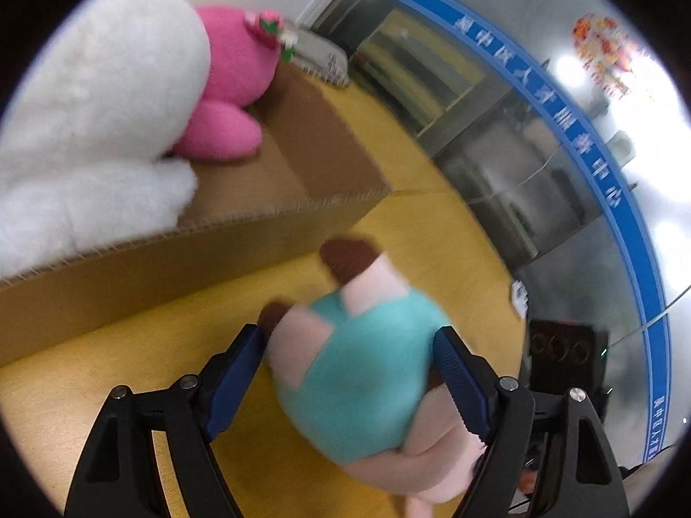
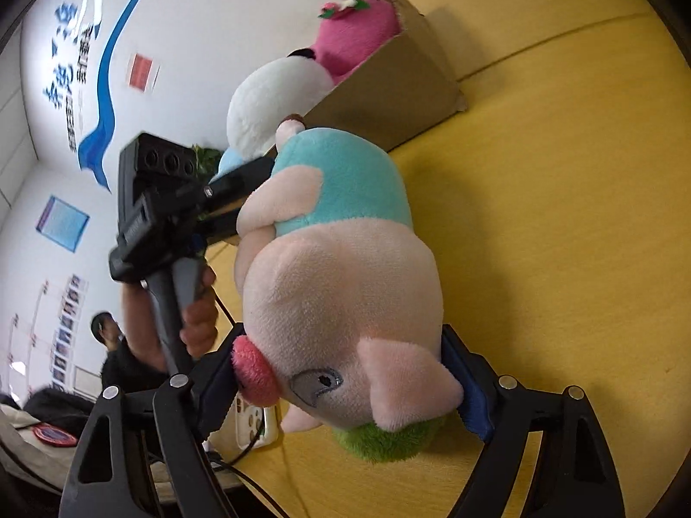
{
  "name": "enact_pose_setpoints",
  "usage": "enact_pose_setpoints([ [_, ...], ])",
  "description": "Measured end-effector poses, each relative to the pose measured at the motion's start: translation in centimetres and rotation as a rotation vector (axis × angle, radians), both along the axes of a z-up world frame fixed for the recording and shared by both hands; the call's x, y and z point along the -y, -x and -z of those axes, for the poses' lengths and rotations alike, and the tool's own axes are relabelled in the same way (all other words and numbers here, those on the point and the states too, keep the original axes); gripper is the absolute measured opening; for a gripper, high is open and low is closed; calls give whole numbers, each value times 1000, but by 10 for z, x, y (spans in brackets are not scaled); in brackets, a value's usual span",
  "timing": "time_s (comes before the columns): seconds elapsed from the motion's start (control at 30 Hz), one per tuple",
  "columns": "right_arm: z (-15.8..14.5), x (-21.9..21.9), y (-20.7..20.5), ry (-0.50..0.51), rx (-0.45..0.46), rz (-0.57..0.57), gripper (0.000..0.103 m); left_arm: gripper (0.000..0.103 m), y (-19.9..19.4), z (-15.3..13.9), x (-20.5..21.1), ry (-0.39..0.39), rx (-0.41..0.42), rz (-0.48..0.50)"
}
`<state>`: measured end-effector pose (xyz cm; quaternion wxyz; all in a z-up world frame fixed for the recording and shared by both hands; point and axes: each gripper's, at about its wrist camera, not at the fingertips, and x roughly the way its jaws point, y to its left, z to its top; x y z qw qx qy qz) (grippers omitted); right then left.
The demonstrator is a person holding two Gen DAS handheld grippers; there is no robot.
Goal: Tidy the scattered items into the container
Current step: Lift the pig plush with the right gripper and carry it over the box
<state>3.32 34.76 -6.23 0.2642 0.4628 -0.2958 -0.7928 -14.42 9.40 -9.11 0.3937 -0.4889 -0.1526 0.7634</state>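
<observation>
A plush pig [image 2: 341, 267] with a teal shirt, pink body and green cap is held by both grippers above the yellow surface. My left gripper [image 1: 350, 341] is shut on its teal body [image 1: 362, 371]. My right gripper [image 2: 345, 371] is shut on its head; the left gripper [image 2: 242, 181] shows there gripping the pig's far side. The cardboard box [image 1: 242, 224] lies just beyond, holding a white plush [image 1: 95, 99] and a pink plush [image 1: 233, 64]. The box [image 2: 388, 86] also shows in the right wrist view behind the pig.
The yellow surface [image 2: 561, 198] spreads to the right of the box. A glass wall with a blue band [image 1: 561, 116] stands beyond the edge. A phone and cable [image 2: 255, 427] lie near the edge. A person [image 2: 108, 328] sits in the background.
</observation>
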Motion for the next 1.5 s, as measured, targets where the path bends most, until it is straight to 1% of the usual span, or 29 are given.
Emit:
enact_pose_setpoints([
  [0.1,-19,3,-6,-141,-71,13,96,82,1,4,-1,-18,15,0],
  [0.17,-42,9,-15,-274,-170,23,98,82,2,5,-3,-21,18,-4],
  [0.2,-56,13,-22,-334,-236,20,99,82,3,5,-4,-23,18,-5],
  [0.23,-67,19,-28,-383,-292,8,100,82,3,6,-4,-25,21,-7],
  [0.3,-79,36,-37,-460,-370,-36,102,82,4,7,-5,-31,26,-10],
  [0.37,-78,56,-39,-553,-402,-65,102,82,5,9,-6,-36,32,-13],
  [0.4,-71,63,-35,-598,-387,-66,102,82,6,9,-7,-38,35,-15],
  [0.47,-55,73,-27,-642,-321,-39,90,82,6,10,-8,-33,36,-18],
  [0.5,-48,72,-21,-632,-288,-16,86,82,6,10,-8,-30,33,-21],
  [0.53,-45,69,-17,-607,-276,-9,86,82,6,9,-7,-26,28,-24],
  [0.67,-42,59,-15,-568,-268,-17,83,82,6,2,1,-36,-12,-30],
  [0.73,-40,51,-14,-519,-249,-7,83,82,9,0,4,-52,-20,-45],
  [0.83,-36,40,-8,-428,-210,18,83,82,12,7,-9,-9,-15,-10],
  [0.87,-35,37,-6,-404,-198,25,83,81,10,11,-16,6,-14,14],
  [0.9,-35,36,-6,-399,-191,28,84,81,10,14,-20,2,-9,22],
  [1.0,-37,45,-9,-455,-186,30,92,78,11,17,-22,-11,0,31],
  [1.13,-43,59,-18,-552,-235,30,92,74,11,16,-21,-5,-1,42],
  [1.17,-44,62,-19,-568,-239,25,91,73,11,15,-22,-1,-7,43],
  [1.27,-39,61,-13,-571,-217,21,84,69,10,12,-24,12,-24,45],
  [1.33,-39,58,-11,-556,-211,22,77,66,9,10,-25,18,-37,46],
  [1.37,-40,57,-11,-546,-211,24,76,64,9,7,-25,21,-47,47],
  [1.43,-44,55,-11,-529,-222,30,72,63,6,-4,-24,21,-79,47],
  [1.5,-54,56,-12,-518,-255,35,71,63,4,-19,-22,17,-119,45],
])
